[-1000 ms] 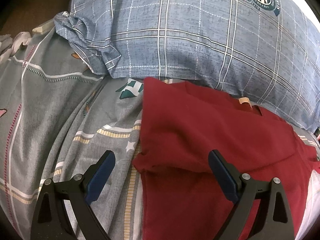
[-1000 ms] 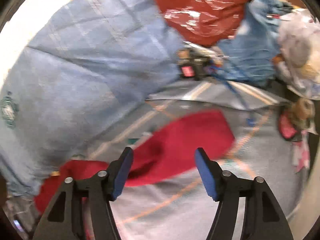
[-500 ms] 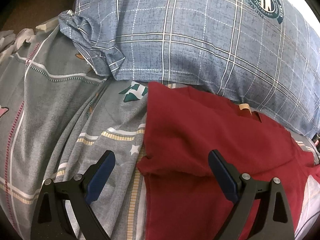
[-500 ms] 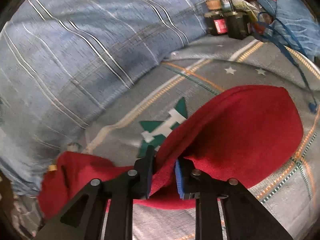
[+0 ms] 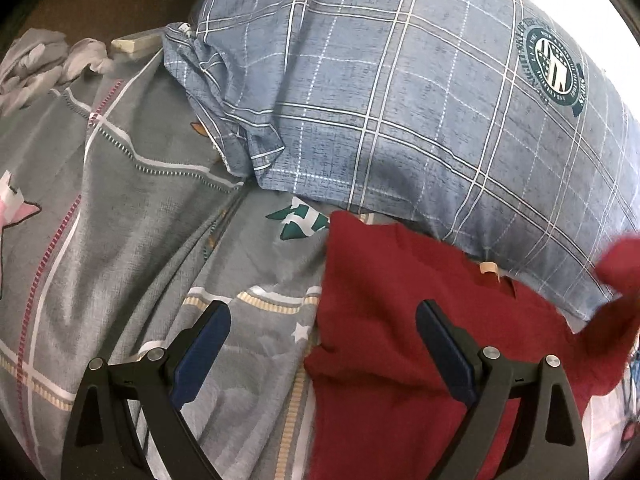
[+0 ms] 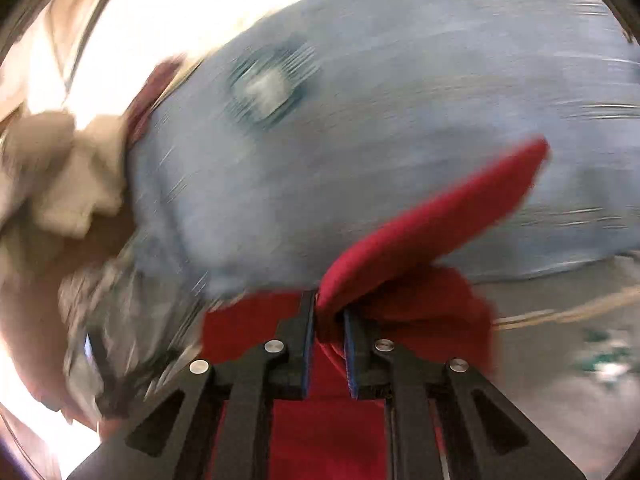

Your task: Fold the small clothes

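A dark red garment (image 5: pixel 404 320) lies on the grey patterned bedsheet (image 5: pixel 120 220), its top edge against a blue plaid pillow (image 5: pixel 400 92). My left gripper (image 5: pixel 324 344) is open and empty, hovering over the garment's left edge where a short sleeve sticks out. My right gripper (image 6: pixel 328 320) is shut on a fold of the red garment (image 6: pixel 432 220), whose sleeve rises up and to the right in front of the pillow (image 6: pixel 360 100). That lifted sleeve also shows at the right edge of the left wrist view (image 5: pixel 616 272). The right wrist view is motion-blurred.
Crumpled pale cloth (image 5: pixel 44 60) and a small white box (image 5: pixel 136 42) lie at the bed's far left edge. Light crumpled fabric (image 6: pixel 64 172) shows left of the pillow in the right wrist view.
My right gripper closed on the red sleeve and has swung it up and leftward over the garment. My left gripper stayed open and drifted slightly left.
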